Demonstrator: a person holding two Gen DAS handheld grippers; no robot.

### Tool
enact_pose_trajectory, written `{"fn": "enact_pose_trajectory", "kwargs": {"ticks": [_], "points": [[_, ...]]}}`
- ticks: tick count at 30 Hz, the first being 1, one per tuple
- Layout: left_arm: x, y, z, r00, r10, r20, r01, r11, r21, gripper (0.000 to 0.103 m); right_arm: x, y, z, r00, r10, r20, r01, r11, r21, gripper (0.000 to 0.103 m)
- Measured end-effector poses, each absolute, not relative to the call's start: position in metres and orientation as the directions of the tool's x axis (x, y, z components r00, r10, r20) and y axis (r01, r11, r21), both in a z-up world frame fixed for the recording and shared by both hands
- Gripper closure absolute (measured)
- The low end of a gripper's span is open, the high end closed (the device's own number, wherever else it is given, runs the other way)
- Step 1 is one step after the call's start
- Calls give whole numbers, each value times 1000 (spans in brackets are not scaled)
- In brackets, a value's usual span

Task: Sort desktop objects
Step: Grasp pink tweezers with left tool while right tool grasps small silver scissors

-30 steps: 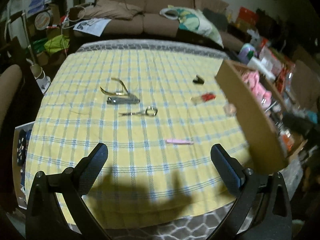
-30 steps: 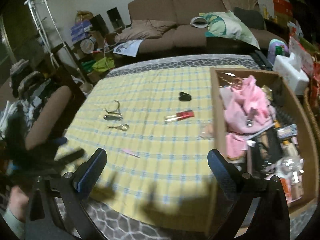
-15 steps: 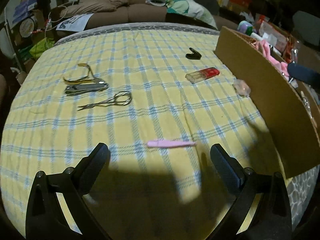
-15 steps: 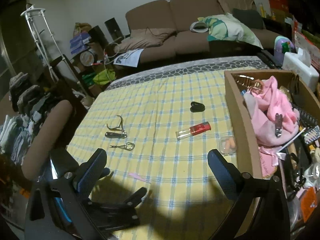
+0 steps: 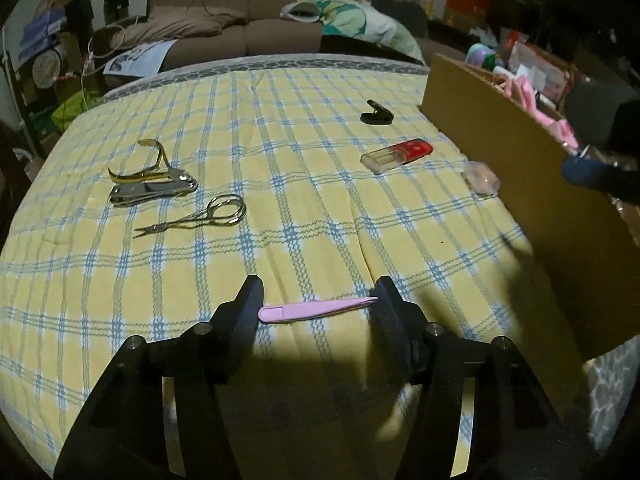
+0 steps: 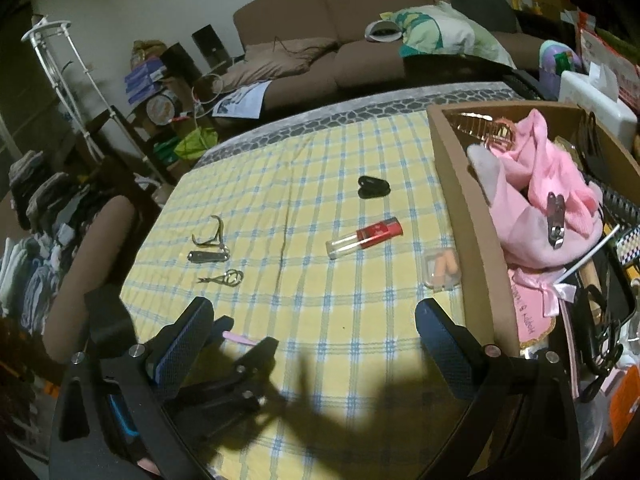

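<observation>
While lying flat on the checked cloth (image 5: 304, 184), lengthwise between the left gripper (image 5: 316, 300) fingers, pink tweezers (image 5: 316, 307) not pinched yet: jaws closing, tip just at the right finger, blunt end just short of the left. Likely to go wrong: ends-on squeeze of a thin, slick strip, so buckling, skating sideways or popping out; fingers snagging soft cloth and dragging a fold along; too low a profile to catch at all. Right gripper (image 6: 312, 320) spread wide, holding nothing, hanging above the near edge beside the cardboard box (image 6: 460, 216); risk of bumping the left one, close below it.

Farther out on the cloth: small scissors (image 5: 192, 218), nail clipper (image 5: 152, 192) touching gold cuticle nippers (image 5: 150, 164), red-capped clear tube (image 5: 396, 155), black clip (image 5: 376, 117), small clear case (image 5: 482, 178) against the box wall. Box crammed, pink fabric (image 6: 536, 200) on top. Beyond: brown sofa (image 6: 360, 24) with cushions, cluttered shelves, dim light, hard shadows over the near cloth.
</observation>
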State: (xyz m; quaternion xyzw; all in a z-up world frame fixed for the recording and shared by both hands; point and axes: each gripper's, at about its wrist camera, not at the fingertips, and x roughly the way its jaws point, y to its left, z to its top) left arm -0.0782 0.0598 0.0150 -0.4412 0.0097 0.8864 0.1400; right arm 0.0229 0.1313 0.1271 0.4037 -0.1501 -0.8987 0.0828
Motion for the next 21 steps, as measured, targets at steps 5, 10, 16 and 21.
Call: {"fn": "enact_pose_trajectory", "kwargs": {"ticks": [5,10,16,21], "points": [[-70,33,38,-573,256,-779,-223,-963,-152,48,22,126,126,-651,-276,-707,36,-942,334,0],[-59,-23,86,-631,221,-744,-155,-975,-158,48,21,109,126,-643,-300,-705,80,-941,328,0],[-58,-85,101,-671,149,-726,-25,-983,-179,48,10,68,111,-624,-314,-716,159,-947,278,0],[-61,-111,79,-633,192,-750,28,-962,-270,48,-15,37,91,-600,-316,-735,204,-949,241,0]]}}
